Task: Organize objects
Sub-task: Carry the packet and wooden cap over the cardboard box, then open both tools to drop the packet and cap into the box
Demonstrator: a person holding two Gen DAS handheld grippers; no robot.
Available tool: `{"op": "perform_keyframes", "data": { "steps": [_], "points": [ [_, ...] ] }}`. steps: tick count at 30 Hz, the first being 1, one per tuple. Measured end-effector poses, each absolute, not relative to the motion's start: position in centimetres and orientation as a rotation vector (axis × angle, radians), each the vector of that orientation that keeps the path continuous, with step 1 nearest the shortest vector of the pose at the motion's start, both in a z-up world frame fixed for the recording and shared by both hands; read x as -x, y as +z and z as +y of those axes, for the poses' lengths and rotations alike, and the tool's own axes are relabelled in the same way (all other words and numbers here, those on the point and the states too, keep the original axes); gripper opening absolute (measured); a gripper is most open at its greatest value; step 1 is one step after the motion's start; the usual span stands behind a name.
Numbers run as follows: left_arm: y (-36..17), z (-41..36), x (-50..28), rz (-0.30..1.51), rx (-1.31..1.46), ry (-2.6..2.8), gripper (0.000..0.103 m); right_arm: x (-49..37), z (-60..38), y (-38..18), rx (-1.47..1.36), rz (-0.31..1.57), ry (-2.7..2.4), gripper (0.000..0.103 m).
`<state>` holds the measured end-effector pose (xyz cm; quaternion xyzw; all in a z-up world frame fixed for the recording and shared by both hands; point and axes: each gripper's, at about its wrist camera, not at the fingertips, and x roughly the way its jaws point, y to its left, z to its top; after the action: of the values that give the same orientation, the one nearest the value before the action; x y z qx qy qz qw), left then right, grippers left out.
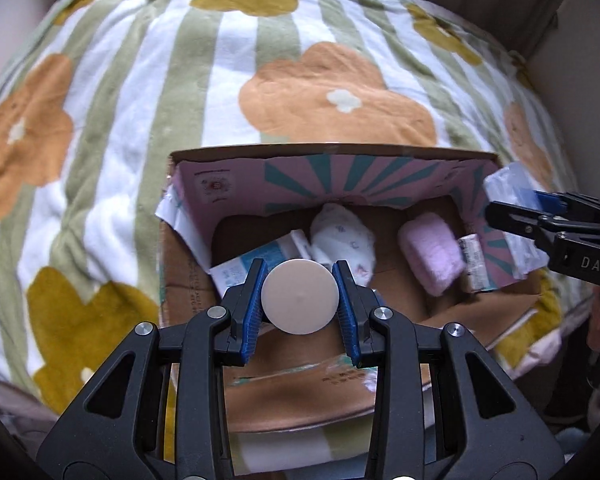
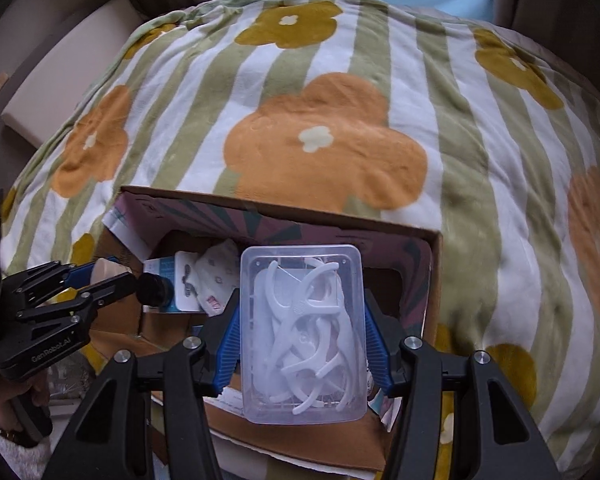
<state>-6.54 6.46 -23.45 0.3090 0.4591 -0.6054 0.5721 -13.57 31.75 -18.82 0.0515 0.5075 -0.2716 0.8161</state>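
Note:
My left gripper (image 1: 299, 286) is shut on a round cream-capped container (image 1: 299, 297), held above the near left part of an open cardboard box (image 1: 332, 151). In the right wrist view the container shows a black body (image 2: 154, 289) in the left gripper (image 2: 112, 276). My right gripper (image 2: 302, 334) is shut on a clear plastic box of white floss picks (image 2: 303, 334), held over the box's (image 2: 280, 208) right side. It shows at the right edge of the left wrist view (image 1: 540, 210).
Inside the box lie a white patterned pouch (image 1: 342, 236), a pink soft roll (image 1: 432, 254), a blue-white packet (image 1: 256, 260) and a small tube (image 1: 474, 258). The box sits on a striped flower blanket (image 1: 320, 92). A cream cushion (image 2: 64, 68) lies far left.

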Motion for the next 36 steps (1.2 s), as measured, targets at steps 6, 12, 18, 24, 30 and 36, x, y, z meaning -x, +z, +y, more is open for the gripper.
{"op": "perform_keyframes", "data": {
  "steps": [6,12,18,24,30,36],
  "points": [
    [-23.4,6.5,6.5,1.074,-0.704,-1.416,0.03,14.1,32.1,-19.2,-0.155,1.044,-0.632,0.05],
    [-23.4,6.1,7.1,1.065,-0.743,-1.428,0.03,13.8,32.2,-19.4,-0.174,1.05,-0.656,0.05],
    [-23.2,5.9,7.4,1.046,-0.75,-1.449,0.03,13.7,31.8,-19.2,-0.19,1.047,-0.684,0.05],
    [-23.0,5.6,7.8,1.023,-0.766,-1.456,0.035,13.4,31.7,-19.3,-0.21,1.049,-0.672,0.05],
    [-23.1,5.8,7.6,1.029,-0.727,-1.462,0.103,13.6,31.2,-19.7,-0.28,1.04,-0.666,0.103],
    [-23.7,6.3,6.7,1.048,-0.725,-1.437,0.103,14.2,31.0,-19.7,-0.244,1.047,-0.711,0.103]
  ]
}}
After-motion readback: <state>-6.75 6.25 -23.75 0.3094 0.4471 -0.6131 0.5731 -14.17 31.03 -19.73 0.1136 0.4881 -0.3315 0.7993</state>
